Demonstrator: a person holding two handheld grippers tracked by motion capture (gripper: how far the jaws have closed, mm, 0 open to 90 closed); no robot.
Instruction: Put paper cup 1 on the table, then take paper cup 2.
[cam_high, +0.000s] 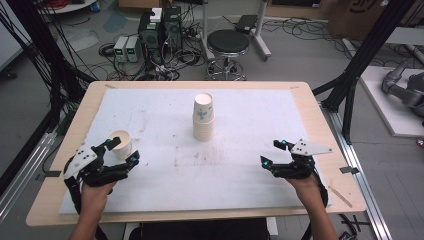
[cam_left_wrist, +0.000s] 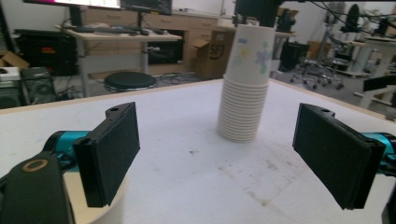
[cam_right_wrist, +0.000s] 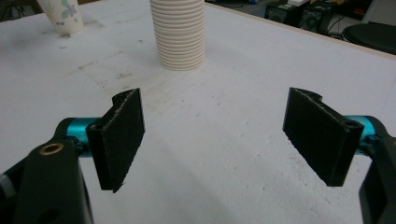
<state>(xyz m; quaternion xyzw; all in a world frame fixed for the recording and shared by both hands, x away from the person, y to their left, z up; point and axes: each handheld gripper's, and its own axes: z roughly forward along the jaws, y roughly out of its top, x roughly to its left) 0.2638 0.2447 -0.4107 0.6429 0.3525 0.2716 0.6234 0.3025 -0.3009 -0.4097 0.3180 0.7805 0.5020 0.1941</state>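
The single paper cup (cam_high: 120, 143) looks light, thin-walled and easily crushed, so I judge it wants a soft squeeze across the side wall, about mid-height, never on the rim. It is white with a small floral print, stands upright with its mouth open, and sits at the near left of the white mat (cam_high: 240, 175).

The left gripper (cam_high: 121, 151) is right at it: in the high view 1 jaw lies on the cup's far side and the other on its near side. In the left gripper view the cup's rim shows below the left jaw, touching or nearly so; I cannot tell which. The jaws stand wide apart and hold nothing.

Farther off, near the mat's middle, stands the stack of paper cups (cam_high: 203, 116), upright, rims ribbed down its lower half. It will be stiffer than 1 cup, but top-heavy and easy to tip.

The right gripper (cam_high: 273, 153) rests at the near right, well apart from both, jaws spread wide, with nothing between them.
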